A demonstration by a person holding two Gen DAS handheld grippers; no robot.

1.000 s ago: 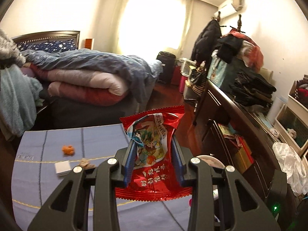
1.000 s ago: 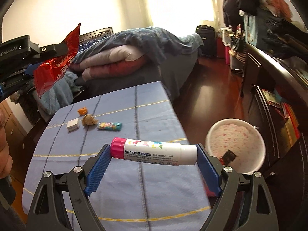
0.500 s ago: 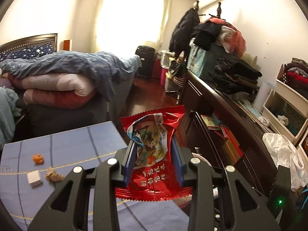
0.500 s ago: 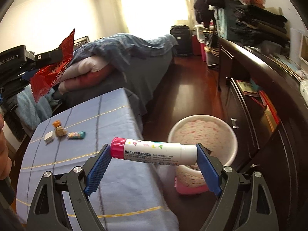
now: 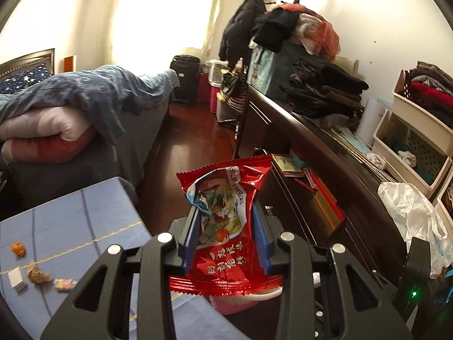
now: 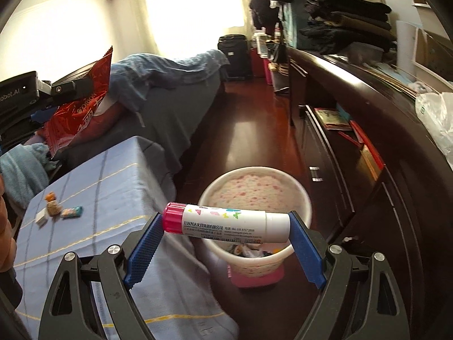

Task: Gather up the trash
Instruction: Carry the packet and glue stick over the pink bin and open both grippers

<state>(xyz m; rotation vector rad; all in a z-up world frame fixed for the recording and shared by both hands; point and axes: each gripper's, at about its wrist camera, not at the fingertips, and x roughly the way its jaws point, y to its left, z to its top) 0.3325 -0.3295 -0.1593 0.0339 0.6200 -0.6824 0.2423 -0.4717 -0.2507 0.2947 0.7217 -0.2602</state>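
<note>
My left gripper (image 5: pixel 225 238) is shut on a red snack wrapper (image 5: pixel 223 226) and holds it in the air past the table's right edge; the wrapper also shows in the right wrist view (image 6: pixel 80 107). My right gripper (image 6: pixel 226 226) is shut end to end on a white glue stick (image 6: pixel 226 222) with a pink cap, held above the near rim of a white, pink-speckled waste bin (image 6: pixel 254 187) on the floor. Part of the bin shows under the wrapper in the left wrist view (image 5: pixel 240 301).
A table with a blue cloth (image 6: pixel 93 198) is to the left, with several small scraps (image 6: pixel 56 211) on it. A bed (image 5: pixel 85 107) stands behind it. A dark cabinet (image 6: pixel 354 153) lines the right side, with wooden floor (image 6: pixel 249 130) between.
Both grippers have swung right, off the table toward the bin. The bin is now nearer and directly under the glue stick. The table scraps have slid to the left of both views.
</note>
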